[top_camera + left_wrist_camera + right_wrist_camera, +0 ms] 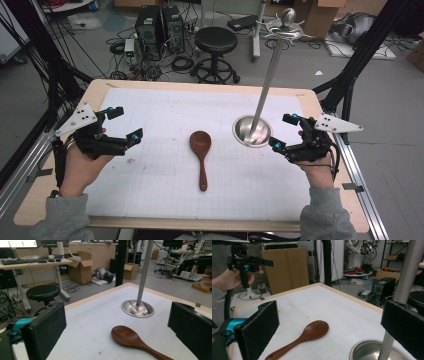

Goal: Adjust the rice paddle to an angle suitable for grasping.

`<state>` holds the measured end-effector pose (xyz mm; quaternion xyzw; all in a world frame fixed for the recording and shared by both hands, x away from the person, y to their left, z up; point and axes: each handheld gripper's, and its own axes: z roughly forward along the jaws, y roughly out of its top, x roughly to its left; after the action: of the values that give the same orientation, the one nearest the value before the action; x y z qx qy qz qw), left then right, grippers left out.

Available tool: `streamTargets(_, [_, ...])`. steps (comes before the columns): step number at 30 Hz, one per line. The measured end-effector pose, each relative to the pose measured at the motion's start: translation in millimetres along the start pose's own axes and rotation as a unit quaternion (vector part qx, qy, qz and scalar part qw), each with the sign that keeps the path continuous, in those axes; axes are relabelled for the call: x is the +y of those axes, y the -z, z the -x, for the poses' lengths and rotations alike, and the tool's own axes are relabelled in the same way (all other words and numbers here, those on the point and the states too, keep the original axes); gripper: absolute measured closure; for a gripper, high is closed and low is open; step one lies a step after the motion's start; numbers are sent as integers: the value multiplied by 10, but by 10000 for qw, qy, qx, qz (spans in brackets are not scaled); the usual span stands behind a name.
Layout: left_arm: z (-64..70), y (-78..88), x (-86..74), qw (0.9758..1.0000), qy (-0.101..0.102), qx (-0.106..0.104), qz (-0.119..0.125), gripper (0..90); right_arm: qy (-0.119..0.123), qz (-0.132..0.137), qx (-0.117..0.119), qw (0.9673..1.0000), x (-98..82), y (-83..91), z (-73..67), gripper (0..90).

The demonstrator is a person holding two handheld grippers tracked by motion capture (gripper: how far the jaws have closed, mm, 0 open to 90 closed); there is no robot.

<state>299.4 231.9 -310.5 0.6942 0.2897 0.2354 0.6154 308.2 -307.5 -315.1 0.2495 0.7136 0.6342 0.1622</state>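
A dark brown wooden spoon lies in the middle of the white gridded mat, bowl away from me and handle toward the front edge. To its right stands a metal stand: a round dish base with a tall pole and hooks at the top. My left gripper is held above the mat's left side, open and empty. My right gripper hovers just right of the stand's base, open and empty. The left gripper view shows the spoon and stand between the wide jaws. The right gripper view shows the spoon and the pole.
The mat covers a wooden table with aluminium rails along both sides. Behind the table on the floor are a black stool, two computer towers, cables and cardboard boxes. The left gripper appears far off in the right gripper view.
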Motion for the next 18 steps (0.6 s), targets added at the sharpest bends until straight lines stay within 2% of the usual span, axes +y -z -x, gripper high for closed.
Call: streamTargets(18, [6,0,-34,10000,15,12,-62,23,41,-116,142,9998,-9,-118,-44,8])
